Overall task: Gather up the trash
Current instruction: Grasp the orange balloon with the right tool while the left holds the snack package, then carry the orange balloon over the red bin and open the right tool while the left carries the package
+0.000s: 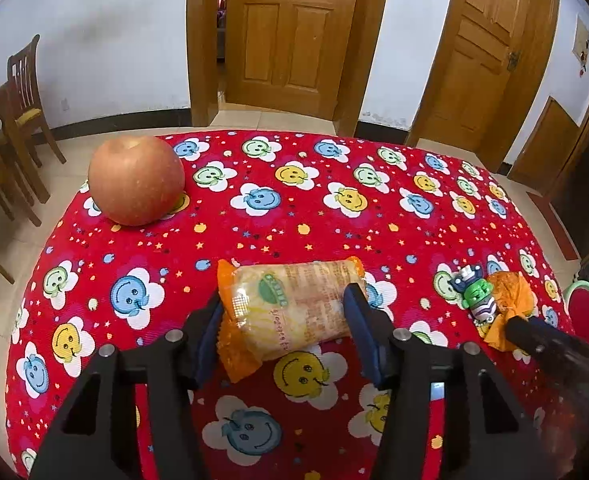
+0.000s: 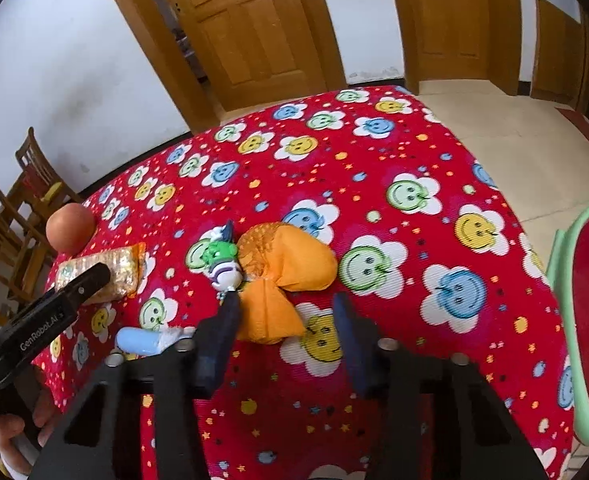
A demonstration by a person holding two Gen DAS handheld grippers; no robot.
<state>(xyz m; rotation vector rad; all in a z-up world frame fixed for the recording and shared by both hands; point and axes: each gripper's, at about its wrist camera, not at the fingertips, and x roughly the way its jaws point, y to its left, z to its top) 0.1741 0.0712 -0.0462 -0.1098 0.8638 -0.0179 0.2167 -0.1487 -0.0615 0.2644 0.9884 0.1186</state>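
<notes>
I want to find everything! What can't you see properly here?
- Snack pack: small print unreadable in both views; the left tongs cover its sides.
- Blue thing: right wrist view, partly behind the right tongs.
- Toy: its lower end is behind a finger.
- Green chair: cut off at the edge.

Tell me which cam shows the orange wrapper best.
Right wrist. The orange wrapper lies nearly whole just ahead of the open right hand-held gripper, beside the toy figure. Left wrist catches only part of it at the right, behind the toy and the other gripper's finger.
</notes>
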